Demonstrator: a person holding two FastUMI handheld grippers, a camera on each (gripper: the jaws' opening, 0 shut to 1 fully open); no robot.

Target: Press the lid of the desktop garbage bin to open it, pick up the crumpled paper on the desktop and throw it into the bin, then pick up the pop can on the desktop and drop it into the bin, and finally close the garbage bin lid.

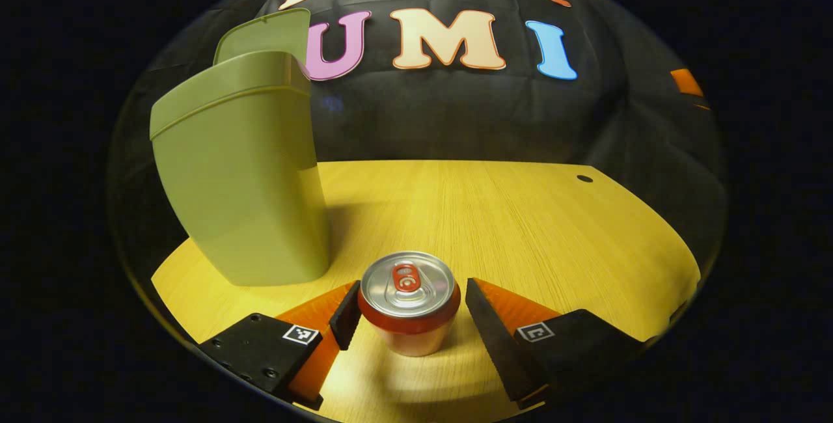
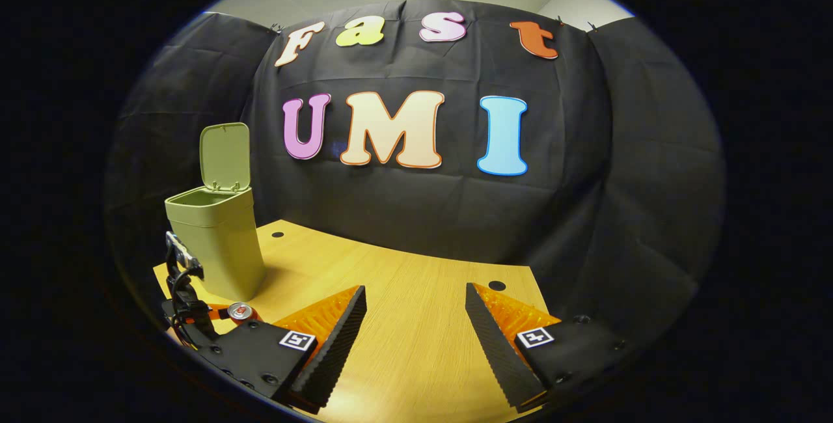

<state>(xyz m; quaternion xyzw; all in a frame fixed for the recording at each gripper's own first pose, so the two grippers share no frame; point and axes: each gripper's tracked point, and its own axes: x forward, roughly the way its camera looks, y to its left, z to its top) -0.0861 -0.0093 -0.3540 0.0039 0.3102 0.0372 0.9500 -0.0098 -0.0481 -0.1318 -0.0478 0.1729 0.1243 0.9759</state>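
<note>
— Are we finding any readable writing, brand or number on the things here?
— No, we are seeing none. The pop can (image 1: 409, 299) is showing us just its plain top and pull tab, and the small square markers on the left hand-held gripper (image 1: 410, 319) are carrying patterns, not words.

Bin (image 1: 241, 169) stands far-left of the pop can (image 1: 409, 299), lid (image 1: 263, 36) raised, mouth unobstructed. Open desktop (image 1: 494, 215) is seen right and beyond the can.
</note>
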